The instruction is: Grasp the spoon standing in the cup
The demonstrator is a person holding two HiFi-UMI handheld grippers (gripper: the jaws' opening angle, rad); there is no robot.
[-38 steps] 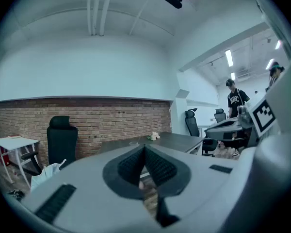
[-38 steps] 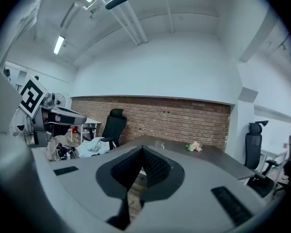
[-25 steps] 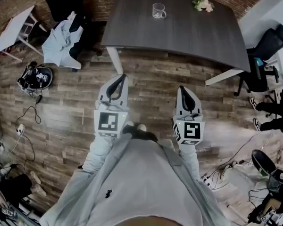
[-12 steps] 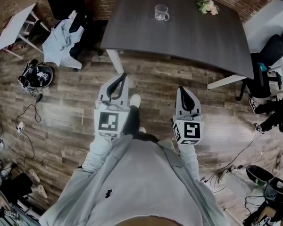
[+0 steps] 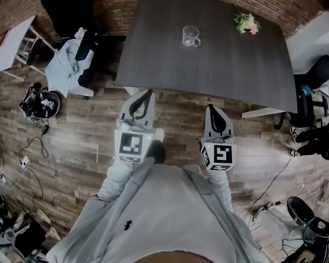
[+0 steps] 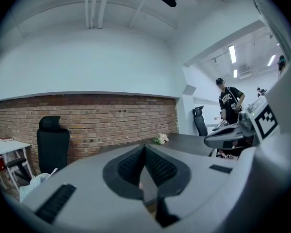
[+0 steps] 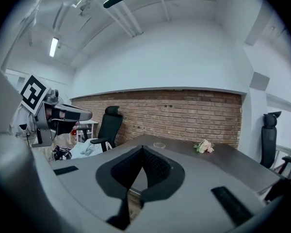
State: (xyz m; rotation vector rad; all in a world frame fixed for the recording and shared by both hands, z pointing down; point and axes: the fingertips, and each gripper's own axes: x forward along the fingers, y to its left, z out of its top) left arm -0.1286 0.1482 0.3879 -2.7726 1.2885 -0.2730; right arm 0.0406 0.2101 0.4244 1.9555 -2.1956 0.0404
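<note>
**A:** How is the person holding the tools?

**B:** Low and close to the waist, side by side. The left hand-held gripper (image 5: 147,93) leans a touch toward 1 o'clock. The right hand-held gripper (image 5: 214,108) points straight to 12. Both hang over the floor (image 5: 88,141), just short of the counter (image 5: 219,64).

**A:** And the jaws?

**B:** Each one's own view shows them closed tip to tip, with nothing between.

**A:** Where is the thing to be grasped?

**B:** One clear glass cup (image 5: 190,35) stands upright on the counter at 12 o'clock from the grippers, well apart from both. It is too small to make out the spoon in it.

**A:** Give me the count.

**B:** Two grippers, one cup and one small bunch of pale flowers (image 5: 247,23), lying at 1 o'clock near the counter's far edge. There are also two black office chairs. One chair (image 5: 66,4) is at 10 o'clock and has a light garment (image 5: 63,64) heaped beside it. The other is at 3 o'clock.

**A:** And the room?

**B:** The counter is a dark, matte grey slab on white legs. The floor is wood plank, with a brick wall (image 5: 112,4) at 12 o'clock behind the counter. A white table (image 5: 11,40) stands at 9 o'clock, and cables (image 5: 27,147) trail across the floor at 8.
</note>
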